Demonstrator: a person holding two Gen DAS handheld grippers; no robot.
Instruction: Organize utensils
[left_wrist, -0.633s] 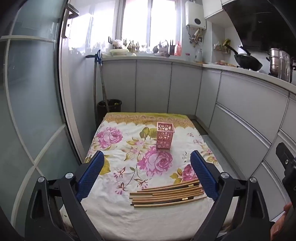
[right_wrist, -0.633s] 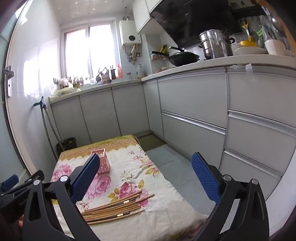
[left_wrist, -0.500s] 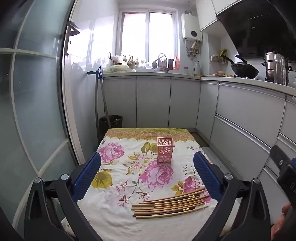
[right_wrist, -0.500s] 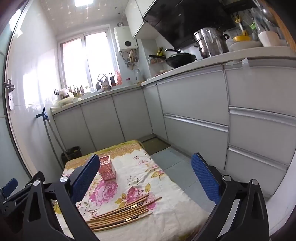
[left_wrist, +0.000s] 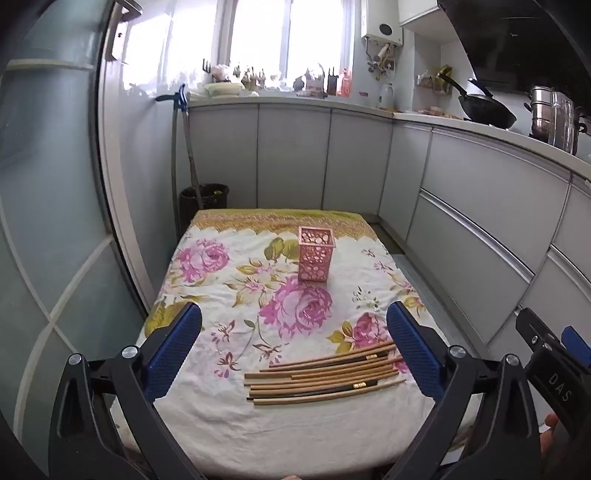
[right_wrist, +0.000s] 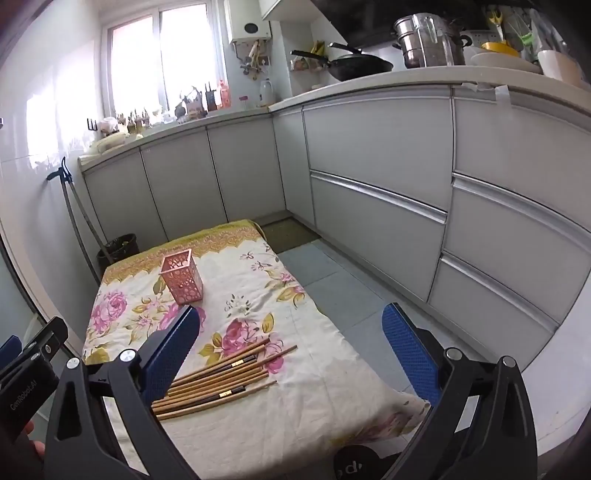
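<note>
Several wooden chopsticks (left_wrist: 325, 376) lie in a loose row on the near part of a small table covered by a floral cloth (left_wrist: 229, 291). An empty pink perforated holder (left_wrist: 316, 253) stands upright farther back. My left gripper (left_wrist: 293, 354) hovers above the cloth's near end, open, nothing between its blue pads. In the right wrist view the chopsticks (right_wrist: 221, 380) sit just right of the left pad, the holder (right_wrist: 182, 276) beyond. My right gripper (right_wrist: 291, 354) is open and empty, over the table's right edge.
Grey kitchen cabinets (right_wrist: 376, 206) run along the right and back, a narrow tiled floor strip (right_wrist: 332, 291) beside the table. A glass door (left_wrist: 48, 221) borders the left. A black bin (left_wrist: 205, 197) and a mop stand behind the table. Wok and pots sit on the counter.
Both views have tipped down and drawn nearer to the table; the chopsticks and holder appear larger and lower. Both grippers stay open and empty.
</note>
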